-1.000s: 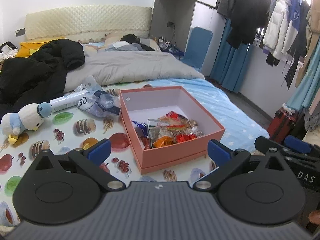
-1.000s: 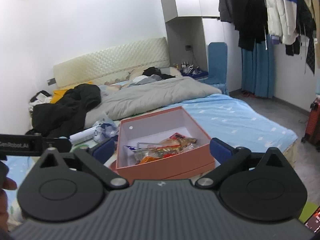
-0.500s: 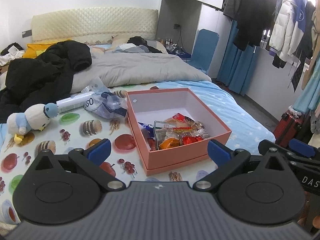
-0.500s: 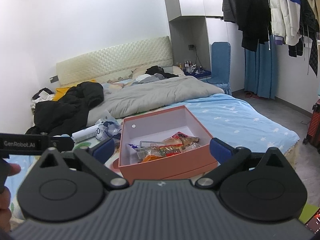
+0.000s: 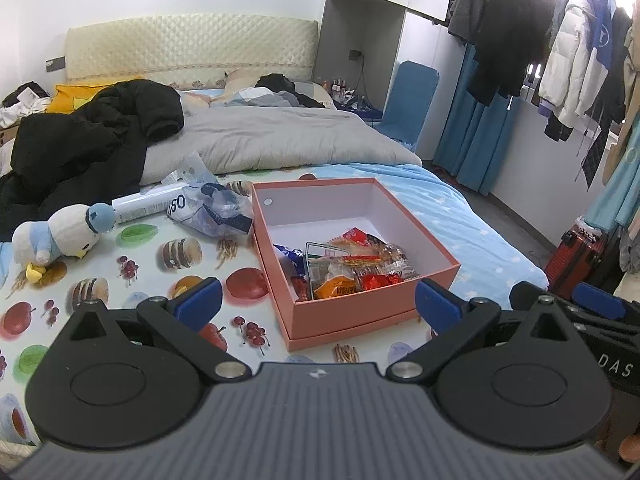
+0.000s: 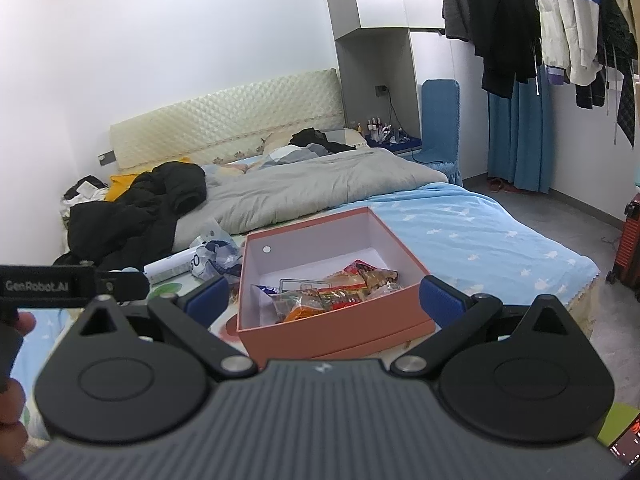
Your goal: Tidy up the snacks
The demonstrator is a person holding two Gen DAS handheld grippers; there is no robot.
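1. Left wrist view: the left gripper [image 5: 316, 300] is held level above the near edge of the bed, aimed at the box [image 5: 352, 256]. Its two blue pads [image 5: 199, 298] stand wide apart with nothing between them.
2. Left wrist view: the right gripper [image 5: 600, 308] shows at the right edge, beside the left one; its body reads "DAS".
3. Left wrist view: one pink box sits on the fruit-print cloth [image 5: 132, 264], lid off. The snacks [image 5: 352, 268], a heap of wrapped packets, lie in its near half. One plush bird [image 5: 56, 236] lies left of the box, well apart. One crumpled bag [image 5: 212, 210] by the box's far left corner reads "09".
4. Right wrist view: the right gripper [image 6: 324, 300] is held level, pads spread wide and empty, framing the box [image 6: 332, 292] and the snacks [image 6: 332, 292] inside it.
5. Right wrist view: the left gripper [image 6: 72, 284] crosses the left edge, marked "GenRobot.AI". Fingers of a hand [image 6: 16, 380] show beneath it.
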